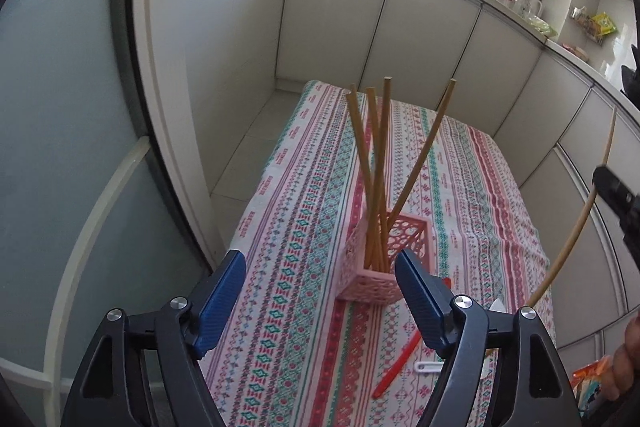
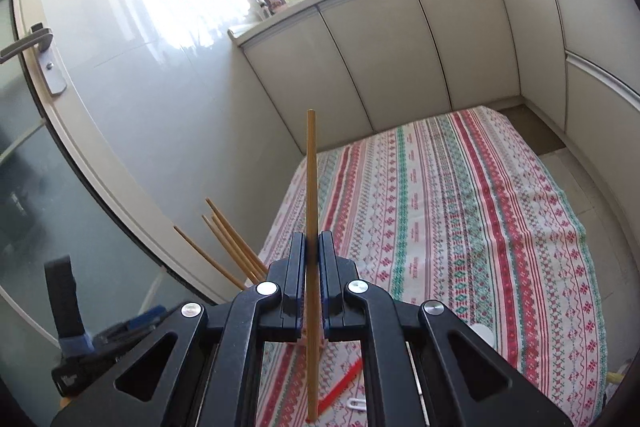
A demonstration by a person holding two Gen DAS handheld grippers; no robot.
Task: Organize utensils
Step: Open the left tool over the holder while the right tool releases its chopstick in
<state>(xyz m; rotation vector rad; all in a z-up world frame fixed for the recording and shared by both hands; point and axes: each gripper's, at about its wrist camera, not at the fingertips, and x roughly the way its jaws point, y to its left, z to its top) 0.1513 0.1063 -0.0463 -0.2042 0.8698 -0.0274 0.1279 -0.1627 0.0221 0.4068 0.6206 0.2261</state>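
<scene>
Chopstick (image 2: 311,211) pinched in right claw (image 2: 311,247); pink basket (image 1: 380,259) left-view only.

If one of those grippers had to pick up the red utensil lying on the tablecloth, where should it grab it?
Probably mid-handle, coming from above. The red utensil lies flat and slanted on the tablecloth, so the fingers should straddle its narrow width, turned across its length. Its upper end is hidden behind the open left gripper; the right gripper already clamps a chopstick.

The far worktop (image 2: 460,187) lies bare. Near its left edge, chopsticks (image 1: 376,167) fan upward from a pink basket (image 1: 372,267), blocking passage.
</scene>
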